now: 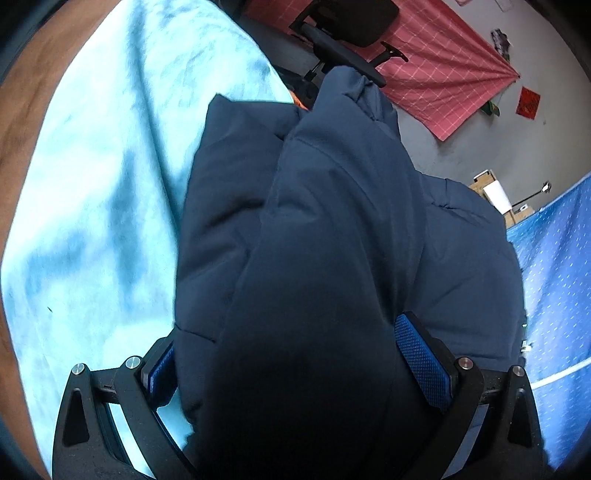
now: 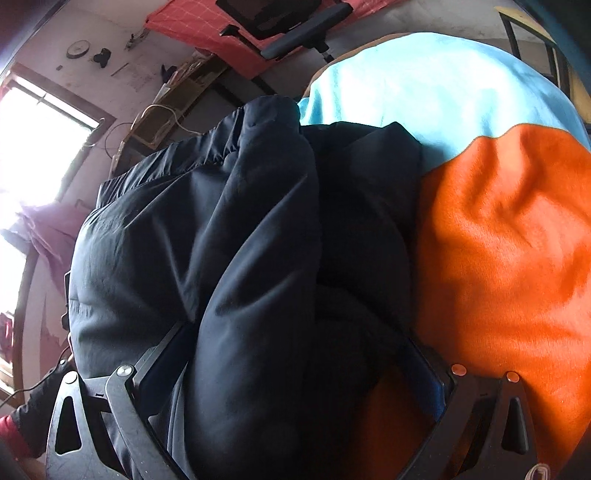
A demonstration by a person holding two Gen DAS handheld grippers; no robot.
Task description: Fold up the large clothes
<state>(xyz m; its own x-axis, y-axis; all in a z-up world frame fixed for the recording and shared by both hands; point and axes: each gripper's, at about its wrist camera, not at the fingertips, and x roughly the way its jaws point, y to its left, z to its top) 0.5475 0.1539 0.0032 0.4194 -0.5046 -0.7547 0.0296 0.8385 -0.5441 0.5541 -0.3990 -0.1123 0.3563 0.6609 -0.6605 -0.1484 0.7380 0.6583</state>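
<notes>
**Navy padded jacket bunched between both grippers**

Left gripper (image 1: 291,369): jaws spread wide around a thick roll of the navy jacket (image 1: 332,240), blue ribbed pads (image 1: 424,362) pressed against the fabric on either side. Clamped on the jacket, by the look of the cloth bulging past both pads. Jacket stretched away from the camera as a long puffy fold, the far end narrowing toward an office chair (image 1: 347,26) in the background. Under and to the left of the jacket, a light blue blanket (image 1: 92,184) spread over a brown bench (image 1: 18,122). To the right, a blue dotted cloth (image 1: 554,277). Further back, a pink checked cloth (image 1: 443,74) hung on a grey wall.

Right gripper (image 2: 295,373): jaws likewise spread around a heavy fold of the same jacket (image 2: 221,240), fabric filling the whole gap and hiding most of both pads. Gripping the jacket. Elastic hem or cuff visible along the upper left edge of the garment. Just beside the jacket on the right and touching it, an orange fleece blanket (image 2: 509,258); beyond that, the light blue blanket (image 2: 424,92). Bright window (image 2: 40,147) at far left, a wooden shelf with cables near it.

No containers in view.
</notes>
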